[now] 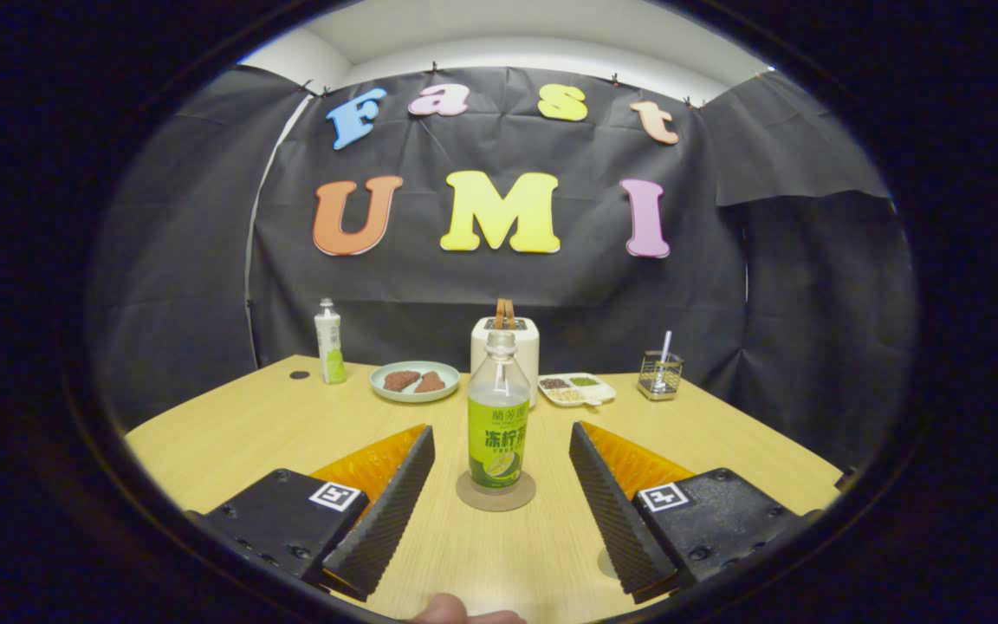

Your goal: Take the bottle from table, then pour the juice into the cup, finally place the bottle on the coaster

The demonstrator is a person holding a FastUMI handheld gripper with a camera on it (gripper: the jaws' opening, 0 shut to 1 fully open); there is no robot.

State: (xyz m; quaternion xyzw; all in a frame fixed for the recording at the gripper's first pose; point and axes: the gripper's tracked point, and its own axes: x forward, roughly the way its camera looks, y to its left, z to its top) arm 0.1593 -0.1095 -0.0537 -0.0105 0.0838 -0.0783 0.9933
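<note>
I see the bottle standing upright on the round coaster, and I take this bottle as my landmark for everything else. Its long axis is vertical, with the neck and the clear upper part above the green label. The jaws of my gripper are wide apart and hold nothing: one finger is at the left of the bottle and the other at the right, each one clearly apart from it, so the bottle sits on the middle line between them, level with the fingertips.

Because the bottle already rests on the coaster, I judge that the task is at its last step. The relation that matters now is this free space on both sides: a straight pull back along the middle line should clear the bottle without touching it.

Behind the bottle is a white toaster, with a plate to the left of it on the counter. I cannot make out a cup with certainty.
</note>
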